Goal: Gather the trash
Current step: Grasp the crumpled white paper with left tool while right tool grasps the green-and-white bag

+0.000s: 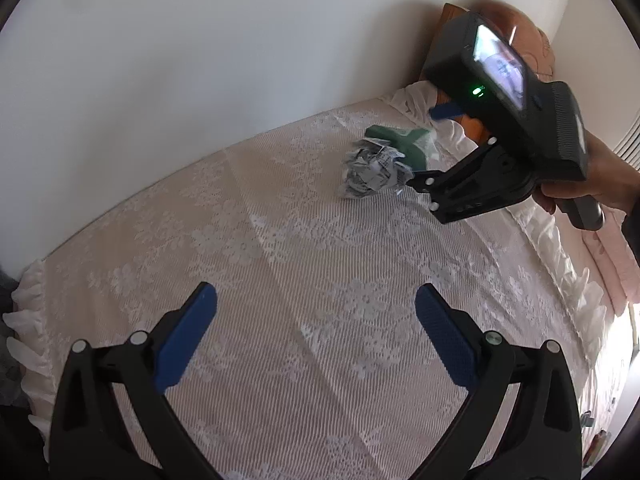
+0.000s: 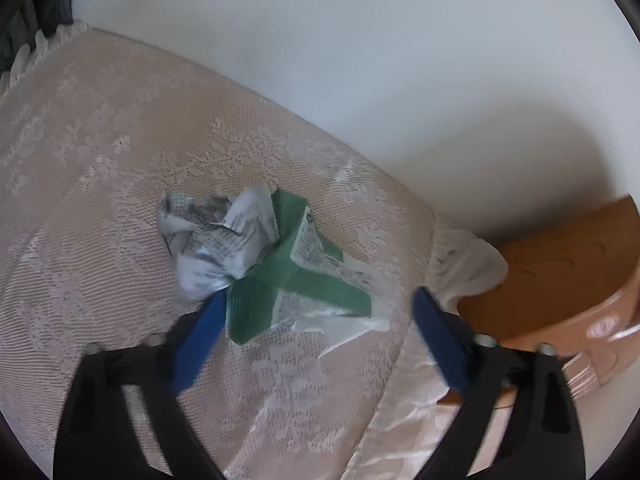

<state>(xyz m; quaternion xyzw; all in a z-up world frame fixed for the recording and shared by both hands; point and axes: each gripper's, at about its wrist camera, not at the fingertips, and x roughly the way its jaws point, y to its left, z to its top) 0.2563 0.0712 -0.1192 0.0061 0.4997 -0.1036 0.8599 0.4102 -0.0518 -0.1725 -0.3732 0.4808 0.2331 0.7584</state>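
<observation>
- Trash lies on the bed: a crumpled newspaper ball [image 2: 212, 240] and, touching it on its right in the right wrist view, a green-and-white wrapper [image 2: 296, 276] folded into spreading flaps.
- Both pieces sit near the wall-side edge of the lace bedspread [image 2: 100, 160], close to its frilled corner.
- Right gripper [image 2: 316, 316] points steeply down over the wrapper, jaws apart; no pad presses on anything.
- Its left blue pad [image 2: 200, 344] is beside the wrapper's lower flap, just under the newspaper ball; whether it touches the paper I cannot tell because of blur. Its right blue pad [image 2: 440, 340] stands well clear of the wrapper, over the frilled edge.
- From the left wrist view, the same right gripper [image 1: 424, 148] reaches in from the right, held by a hand [image 1: 588, 184], with the ball [image 1: 374, 174] and wrapper [image 1: 404, 146] at its tips.
- Left gripper [image 1: 316, 320] hangs open over bare bedspread [image 1: 280, 240], well apart from the trash, nothing between its pads.
- Wooden headboard [image 2: 560, 276] stands beyond the frilled corner, against the white wall [image 2: 360, 60].
</observation>
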